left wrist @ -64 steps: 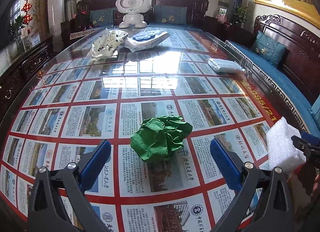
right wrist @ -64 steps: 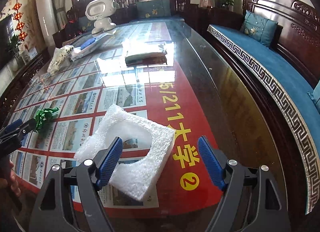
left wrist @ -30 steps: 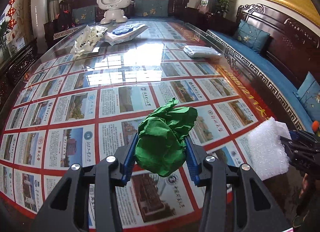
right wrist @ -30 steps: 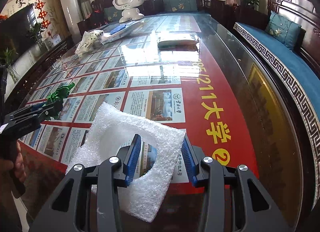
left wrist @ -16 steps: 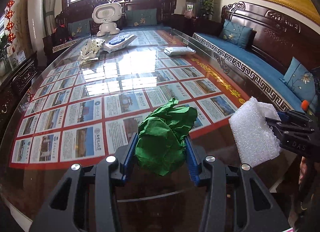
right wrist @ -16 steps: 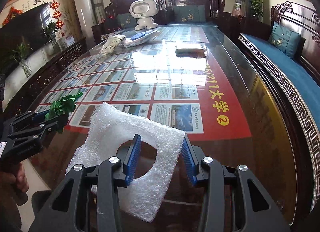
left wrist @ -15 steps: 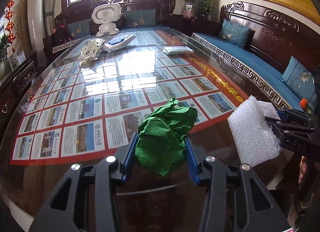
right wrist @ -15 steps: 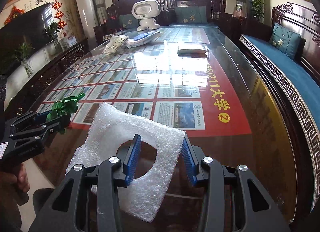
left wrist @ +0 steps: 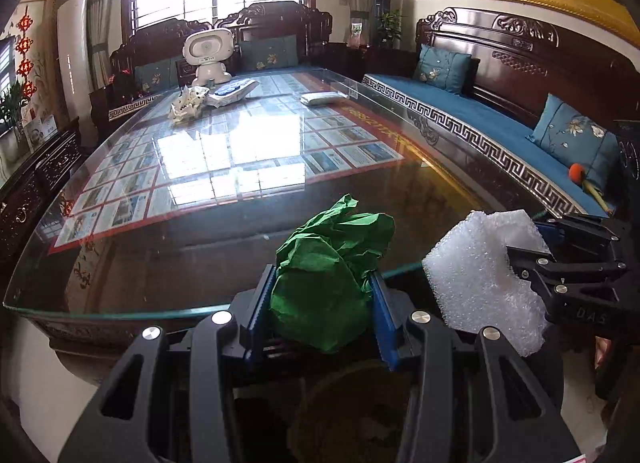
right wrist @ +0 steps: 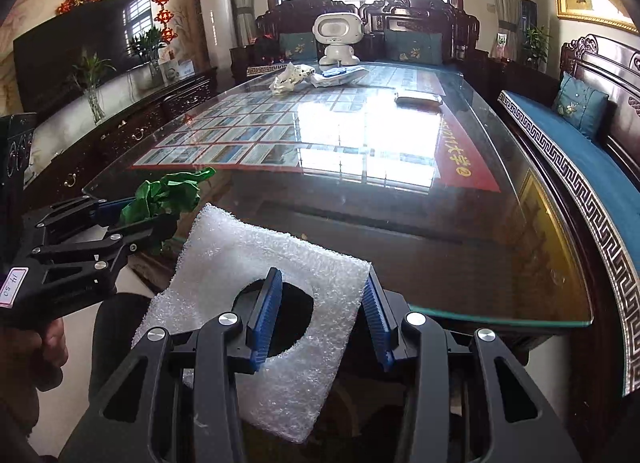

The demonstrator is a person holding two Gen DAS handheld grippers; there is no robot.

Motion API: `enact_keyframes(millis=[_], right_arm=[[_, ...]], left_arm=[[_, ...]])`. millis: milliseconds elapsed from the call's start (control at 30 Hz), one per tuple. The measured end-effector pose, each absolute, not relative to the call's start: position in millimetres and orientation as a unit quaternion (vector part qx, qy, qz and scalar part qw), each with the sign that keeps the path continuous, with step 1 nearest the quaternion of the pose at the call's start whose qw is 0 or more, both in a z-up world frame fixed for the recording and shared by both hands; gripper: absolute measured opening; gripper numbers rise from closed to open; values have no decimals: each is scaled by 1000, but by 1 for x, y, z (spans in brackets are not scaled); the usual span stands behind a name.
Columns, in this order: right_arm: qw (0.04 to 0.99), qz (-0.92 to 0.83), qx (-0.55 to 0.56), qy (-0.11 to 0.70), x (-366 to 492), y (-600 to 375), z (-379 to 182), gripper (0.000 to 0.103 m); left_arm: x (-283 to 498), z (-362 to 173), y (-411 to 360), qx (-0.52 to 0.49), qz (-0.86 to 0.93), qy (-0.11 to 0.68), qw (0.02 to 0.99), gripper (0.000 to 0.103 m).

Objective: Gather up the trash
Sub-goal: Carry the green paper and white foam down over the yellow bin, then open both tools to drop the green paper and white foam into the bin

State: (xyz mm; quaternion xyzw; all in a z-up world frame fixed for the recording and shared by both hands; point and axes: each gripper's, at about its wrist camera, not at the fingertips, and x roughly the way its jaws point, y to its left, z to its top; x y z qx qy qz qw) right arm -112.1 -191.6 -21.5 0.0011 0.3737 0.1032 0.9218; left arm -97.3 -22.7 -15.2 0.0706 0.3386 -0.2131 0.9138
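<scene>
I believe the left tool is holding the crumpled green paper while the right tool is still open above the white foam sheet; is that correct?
Not quite. The left tool does hold the crumpled green paper, but the right tool is not open: the right wrist view shows its blue pads closed on the white foam sheet, one pad inside the round cutout and the other on the outer edge, with the sheet lifted off the glass table.

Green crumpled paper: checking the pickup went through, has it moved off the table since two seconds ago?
Yes. The green crumpled paper, clamped in the left gripper, has come back past the glass table's near edge.
</scene>
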Motion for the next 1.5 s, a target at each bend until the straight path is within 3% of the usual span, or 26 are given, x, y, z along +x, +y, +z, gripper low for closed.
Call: enact_keyframes(millis=[367,667,700,733,767,833,1500], right_arm=[[902,97,29,419,-201,-176,-97,40],[886,77,32,457,-218,-171,-135,40],[885,77,33,458,-219,-172,-136,40],[884,78,33,460,-218,-172,-138,40],[883,76,32,462,-218,-172,-139,40],[883,73,30,463,-217,-172,-141,40],[868,63,17,492,-196,-168,-172,39]], left_arm=[[-189,-98,-15,79,-256,395,879,45],[-200,-161,-11,89,-253,474,839,47],[-198,-167,-12,87,-256,482,833,49],[-197,-171,-12,85,-256,487,831,59],[-196,-177,-13,85,-257,492,828,80],[-195,-183,-13,80,-256,489,830,88],[-164,-188,-8,59,-243,505,826,88]])
